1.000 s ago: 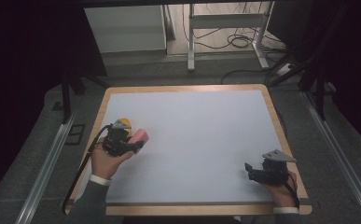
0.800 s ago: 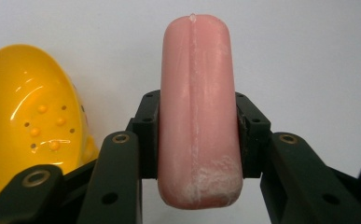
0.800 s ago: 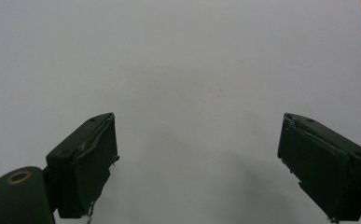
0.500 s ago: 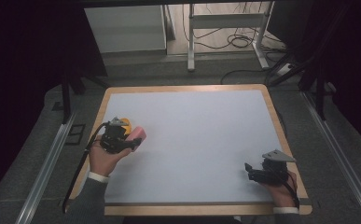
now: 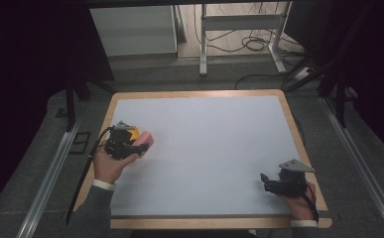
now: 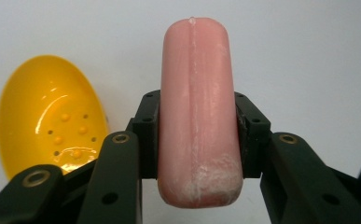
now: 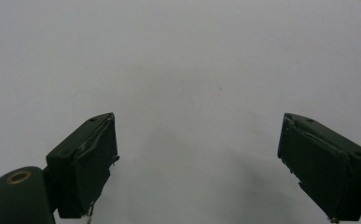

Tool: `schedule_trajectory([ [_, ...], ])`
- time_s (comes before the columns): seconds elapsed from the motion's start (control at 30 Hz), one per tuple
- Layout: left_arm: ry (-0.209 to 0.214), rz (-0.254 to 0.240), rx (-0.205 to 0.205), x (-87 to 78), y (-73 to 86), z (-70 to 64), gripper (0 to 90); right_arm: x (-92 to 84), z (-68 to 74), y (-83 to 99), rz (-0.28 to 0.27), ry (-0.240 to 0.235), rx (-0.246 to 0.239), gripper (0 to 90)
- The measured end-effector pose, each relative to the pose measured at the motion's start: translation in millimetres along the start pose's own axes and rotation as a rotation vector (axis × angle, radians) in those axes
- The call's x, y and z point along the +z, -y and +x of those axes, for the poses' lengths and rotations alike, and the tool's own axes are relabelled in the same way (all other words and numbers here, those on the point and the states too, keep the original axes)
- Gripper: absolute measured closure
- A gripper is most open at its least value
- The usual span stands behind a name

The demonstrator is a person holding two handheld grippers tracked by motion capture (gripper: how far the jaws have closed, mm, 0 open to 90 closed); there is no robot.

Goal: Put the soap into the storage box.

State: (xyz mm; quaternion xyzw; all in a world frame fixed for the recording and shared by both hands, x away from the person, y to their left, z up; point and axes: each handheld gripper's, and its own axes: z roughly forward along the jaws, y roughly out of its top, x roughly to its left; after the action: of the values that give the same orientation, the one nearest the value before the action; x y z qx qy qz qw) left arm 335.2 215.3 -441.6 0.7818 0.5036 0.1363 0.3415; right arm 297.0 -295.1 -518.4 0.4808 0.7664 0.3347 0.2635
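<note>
A pink soap bar [image 6: 197, 112] stands on edge between the jaws of my left gripper [image 6: 197, 135], which is shut on it, pads pressing both flat sides. Beside it lies a yellow perforated oval dish [image 6: 47, 116], open side up. In the high view the left gripper [image 5: 142, 147] sits at the table's left side with the pink soap bar [image 5: 146, 138] and yellow dish [image 5: 135, 132] at its tip. My right gripper [image 5: 265, 181] rests near the front right corner; in the right gripper view my right gripper [image 7: 197, 163] is open over bare white surface.
The white tabletop [image 5: 204, 144] has a wooden rim [image 5: 296, 129]. Metal rails run along both sides of the table, and a desk frame [image 5: 239, 25] with cables stands on the floor beyond the far edge.
The left hand with the soap has shifted slightly toward the yellow dish at the left; the right hand has not moved.
</note>
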Motion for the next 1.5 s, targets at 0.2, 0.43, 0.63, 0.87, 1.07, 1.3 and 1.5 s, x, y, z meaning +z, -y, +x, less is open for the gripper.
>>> schedule_trajectory([
  [0.2, -0.007, 0.000, -0.014, -0.6, -2.4, 7.1, 60.0, 0.3, -0.1, 0.2, 0.002, 0.002, -0.001, 11.5],
  [0.43, -0.025, -0.007, -0.027, -2.4, -4.9, 14.5, 60.0, 0.1, 0.0, 0.1, 0.002, 0.002, -0.001, 11.5],
  [0.63, -0.037, -0.014, -0.045, -4.0, -7.0, 21.8, 60.0, 0.1, -0.4, 0.3, 0.000, 0.001, 0.001, 11.5],
  [0.87, -0.055, -0.010, -0.057, -2.6, -8.3, 27.8, 60.0, 0.2, -0.2, 0.3, 0.001, 0.003, -0.002, 11.5],
  [1.07, -0.069, -0.006, -0.062, -1.5, -9.2, 32.2, 60.0, 0.1, 0.0, 0.2, -0.001, 0.001, -0.004, 11.5],
  [1.3, -0.080, -0.005, -0.077, -0.9, -10.3, 38.4, 60.0, 0.2, -0.9, 0.5, 0.001, 0.001, -0.003, 11.5],
  [1.5, -0.085, 0.005, -0.086, 2.4, -10.7, 44.3, 60.0, 0.4, -0.7, 0.6, 0.001, 0.005, -0.004, 11.5],
])
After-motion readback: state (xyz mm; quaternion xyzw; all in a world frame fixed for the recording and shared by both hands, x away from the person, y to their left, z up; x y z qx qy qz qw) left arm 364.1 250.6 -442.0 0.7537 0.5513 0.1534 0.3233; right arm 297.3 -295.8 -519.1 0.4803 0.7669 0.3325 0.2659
